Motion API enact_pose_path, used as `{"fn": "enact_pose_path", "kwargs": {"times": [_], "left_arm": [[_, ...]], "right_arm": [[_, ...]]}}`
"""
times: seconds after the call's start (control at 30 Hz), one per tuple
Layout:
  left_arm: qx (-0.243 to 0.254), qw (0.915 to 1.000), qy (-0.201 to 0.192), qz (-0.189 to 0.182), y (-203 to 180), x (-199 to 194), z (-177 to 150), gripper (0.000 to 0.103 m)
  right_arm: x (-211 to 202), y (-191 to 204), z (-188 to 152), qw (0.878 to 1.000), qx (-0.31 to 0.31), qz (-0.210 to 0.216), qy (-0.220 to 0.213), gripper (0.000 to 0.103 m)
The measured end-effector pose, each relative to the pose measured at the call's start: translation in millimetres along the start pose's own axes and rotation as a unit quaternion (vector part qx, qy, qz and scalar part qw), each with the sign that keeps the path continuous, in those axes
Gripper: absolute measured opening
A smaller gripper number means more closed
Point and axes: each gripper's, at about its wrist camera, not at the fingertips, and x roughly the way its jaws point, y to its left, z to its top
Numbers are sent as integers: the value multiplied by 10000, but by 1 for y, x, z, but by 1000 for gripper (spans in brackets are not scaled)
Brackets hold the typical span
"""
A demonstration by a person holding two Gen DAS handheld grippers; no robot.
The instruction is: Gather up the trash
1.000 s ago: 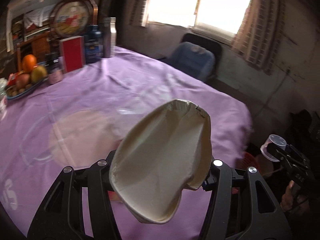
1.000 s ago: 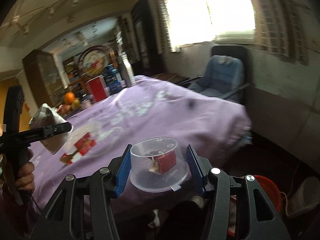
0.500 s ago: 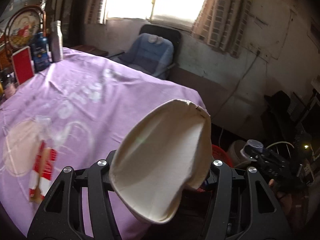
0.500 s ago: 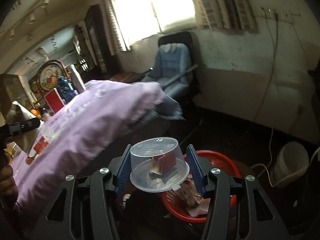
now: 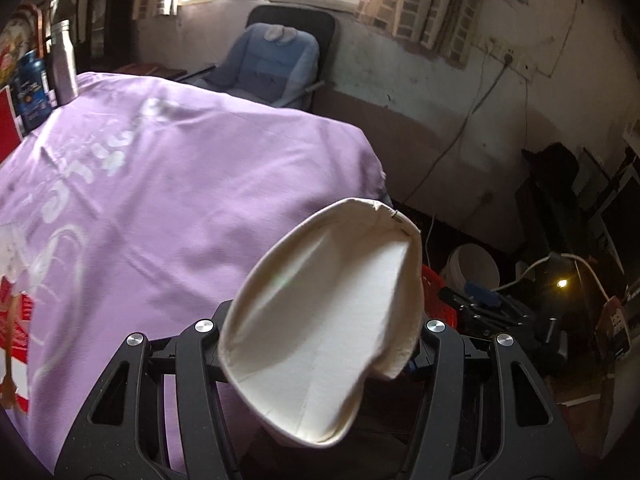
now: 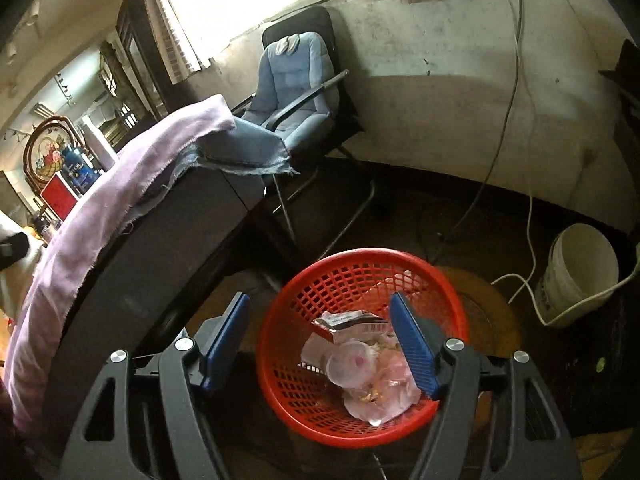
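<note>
Right gripper (image 6: pixel 320 344) wide open above the red basket (image 6: pixel 288 408); left gripper (image 5: pixel 320 344) closed on a white paper cone (image 5: pixel 320 332)

The blue pads (image 6: pixel 224 340) of the right gripper stand far apart with nothing between them, and under them the basket stands on the floor beside the table, with a clear plastic cup (image 6: pixel 350 364), a torn packet (image 6: pixel 352 322) and crumpled wrappers inside. The left gripper holds the paper cone above the table's near edge, its open mouth toward the camera. Behind it the purple tablecloth (image 5: pixel 180 200) covers the table, with a red wrapper (image 5: pixel 16 320) at its left edge. Farther stand a white bucket (image 6: pixel 580 272) and a blue chair (image 6: pixel 296 84) by the wall
</note>
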Motion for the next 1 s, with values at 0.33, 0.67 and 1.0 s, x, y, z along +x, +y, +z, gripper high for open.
{"fn": "enact_pose_path", "kwargs": {"times": [0.33, 0.67, 1.0], "left_arm": [[428, 9986, 235, -184, -44, 32, -3, 57], [764, 9948, 576, -357, -84, 74, -3, 57], [1059, 9880, 1027, -458, -120, 128, -3, 57]], "right_arm": [[-35, 14, -9, 9889, -1041, -938, -495, 98], [-45, -23, -12, 9839, -996, -1442, -362, 97], [-56, -73, -10, 9885, -250, -1414, -477, 97]]}}
